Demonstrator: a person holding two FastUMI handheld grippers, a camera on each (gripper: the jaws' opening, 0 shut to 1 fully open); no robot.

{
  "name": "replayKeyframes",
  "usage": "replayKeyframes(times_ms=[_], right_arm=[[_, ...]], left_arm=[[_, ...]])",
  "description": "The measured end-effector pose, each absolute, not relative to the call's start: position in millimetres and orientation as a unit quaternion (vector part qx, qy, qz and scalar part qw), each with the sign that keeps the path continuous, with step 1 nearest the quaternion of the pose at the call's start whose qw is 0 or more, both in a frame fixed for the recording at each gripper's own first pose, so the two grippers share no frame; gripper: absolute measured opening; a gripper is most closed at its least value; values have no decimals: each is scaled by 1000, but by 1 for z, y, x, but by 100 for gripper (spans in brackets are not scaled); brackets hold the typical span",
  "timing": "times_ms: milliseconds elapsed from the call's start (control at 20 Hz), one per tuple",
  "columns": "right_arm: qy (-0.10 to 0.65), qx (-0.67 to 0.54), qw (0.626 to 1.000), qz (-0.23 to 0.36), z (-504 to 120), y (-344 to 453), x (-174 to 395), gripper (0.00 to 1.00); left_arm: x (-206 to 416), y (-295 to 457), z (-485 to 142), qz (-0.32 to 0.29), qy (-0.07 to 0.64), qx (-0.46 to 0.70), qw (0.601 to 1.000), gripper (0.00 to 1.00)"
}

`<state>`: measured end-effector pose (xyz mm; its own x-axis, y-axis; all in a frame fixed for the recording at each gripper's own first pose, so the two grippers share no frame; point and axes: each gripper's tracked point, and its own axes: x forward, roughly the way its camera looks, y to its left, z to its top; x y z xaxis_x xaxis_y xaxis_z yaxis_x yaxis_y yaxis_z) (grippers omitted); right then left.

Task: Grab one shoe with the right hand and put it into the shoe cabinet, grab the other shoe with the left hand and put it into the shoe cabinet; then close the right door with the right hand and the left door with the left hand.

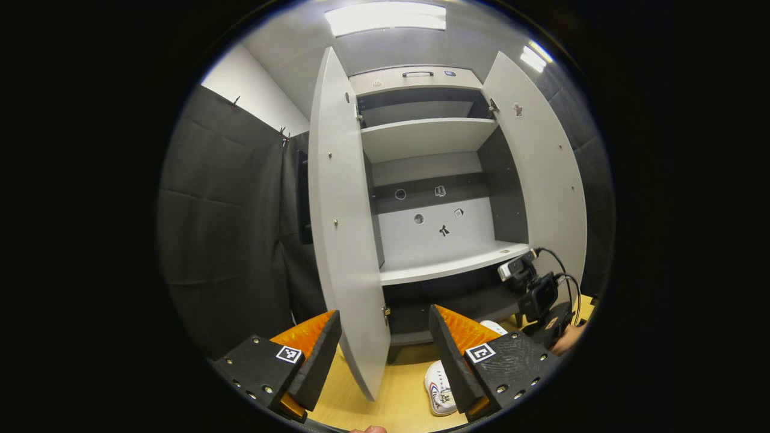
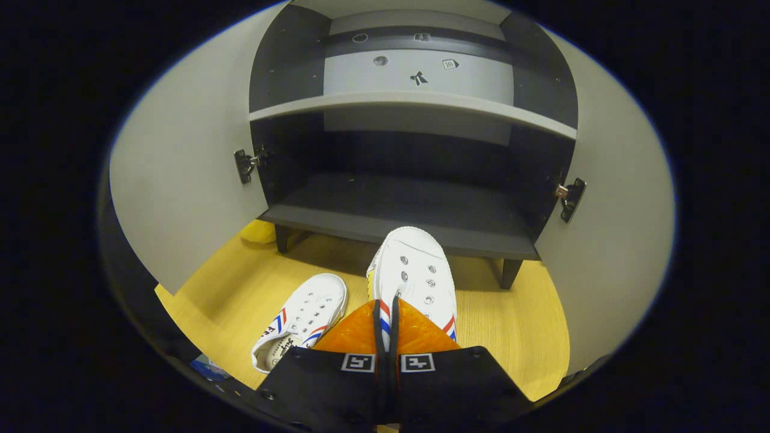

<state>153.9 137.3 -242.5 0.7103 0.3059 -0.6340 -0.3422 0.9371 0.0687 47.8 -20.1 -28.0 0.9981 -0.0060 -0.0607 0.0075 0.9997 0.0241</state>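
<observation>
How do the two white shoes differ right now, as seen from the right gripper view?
The held shoe is pinched at its heel by the right gripper and points toe-first at the cabinet's bottom shelf; the other shoe lies free on the wooden floor to its left. The held shoe points straight ahead; the other shoe lies angled. Both are white with red and blue stripes.

Left gripper point(image 1: 385, 343): held level, jaws spread wide, nothing between them.
Right gripper point(image 2: 385, 328): jaws pressed nearly together.
</observation>
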Motion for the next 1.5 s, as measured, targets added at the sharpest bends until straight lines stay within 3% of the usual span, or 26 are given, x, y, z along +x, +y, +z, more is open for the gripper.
replayKeyframes(times_ms=[800,1500], right_arm=[[258,1,955,149,-119,101,191,1],[190,16,972,137,-33,102,305,1]], left_arm=[[57,-45,-18,-34,9,-4,999,80],[79,-48,-32,-32,22,-17,999,80]])
